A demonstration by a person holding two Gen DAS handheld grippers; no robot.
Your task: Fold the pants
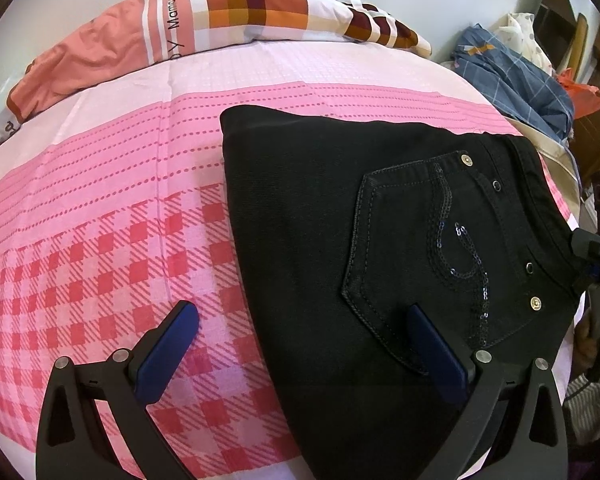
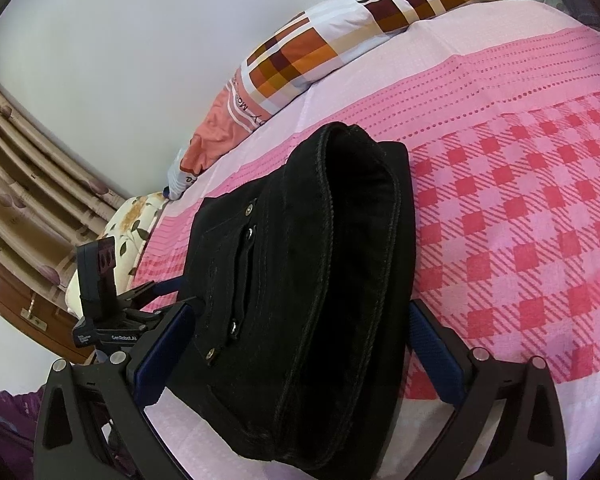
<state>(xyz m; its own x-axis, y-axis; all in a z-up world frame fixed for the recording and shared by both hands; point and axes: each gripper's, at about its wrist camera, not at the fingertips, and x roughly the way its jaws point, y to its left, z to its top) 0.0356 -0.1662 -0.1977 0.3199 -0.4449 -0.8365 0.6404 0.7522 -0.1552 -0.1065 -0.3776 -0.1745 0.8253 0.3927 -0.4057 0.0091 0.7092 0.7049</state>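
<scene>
Left wrist view: black pants folded thick, sequinned pocket up, on pink bedsheet.
L gripper: wide open, holds nothing.
R gripper: jaws spread, straddling pants, no clamp.

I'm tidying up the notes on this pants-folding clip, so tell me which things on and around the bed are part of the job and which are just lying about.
Part of the job:
- black pants, folded on the bed
- left gripper, open
- right gripper, open, astride the pants

Just lying about:
- checked pillow
- pink bedsheet
- blue plaid cloth
- floral pillow

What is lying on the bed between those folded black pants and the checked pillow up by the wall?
Nothing: only bare pink bedsheet lies between the black pants and the pillow. The left wrist view shows it best.
</scene>
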